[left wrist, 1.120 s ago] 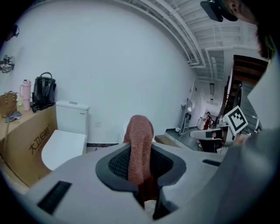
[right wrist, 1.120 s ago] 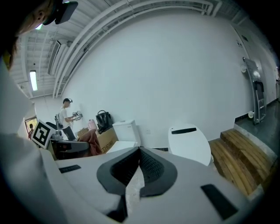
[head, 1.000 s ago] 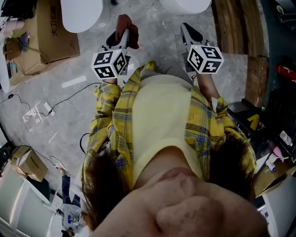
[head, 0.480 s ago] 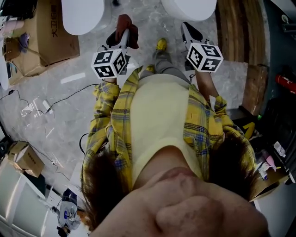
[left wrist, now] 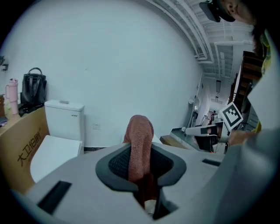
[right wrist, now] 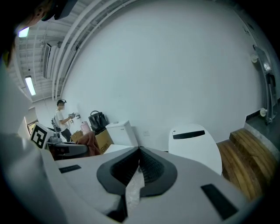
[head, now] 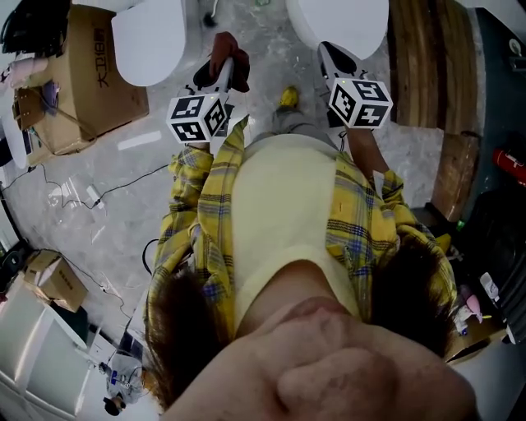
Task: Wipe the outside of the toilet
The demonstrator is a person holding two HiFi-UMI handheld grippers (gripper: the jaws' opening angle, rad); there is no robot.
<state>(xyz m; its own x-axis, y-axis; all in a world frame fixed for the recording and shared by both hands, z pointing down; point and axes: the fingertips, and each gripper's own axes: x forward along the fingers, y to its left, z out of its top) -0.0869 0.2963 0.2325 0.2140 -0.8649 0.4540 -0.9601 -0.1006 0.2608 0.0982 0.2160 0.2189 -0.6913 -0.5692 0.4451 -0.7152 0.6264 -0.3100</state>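
Observation:
Two white toilets stand ahead of me: a left toilet (head: 148, 37) with a square tank (left wrist: 64, 118) and a right toilet (head: 341, 20) with a rounded lid (right wrist: 194, 144). My left gripper (head: 220, 66) is shut on a red-brown cloth (head: 223, 41), which sticks up between the jaws (left wrist: 140, 131). It is held in the air short of the left toilet, not touching it. My right gripper (head: 330, 51) is shut with nothing held (right wrist: 139, 151), just short of the right toilet. Each gripper view shows the other gripper off to one side.
A cardboard box (head: 82, 74) sits left of the left toilet, with a black bag (left wrist: 33, 87) on top. Wooden steps (head: 427, 66) rise at the right. Cables (head: 74, 193) lie on the grey floor. A person (right wrist: 61, 116) stands far off behind the left gripper.
The toilets have come further into the head view and the floor has slid back. A yellow shoe now shows between the grippers. Both grippers keep their hold and spacing.

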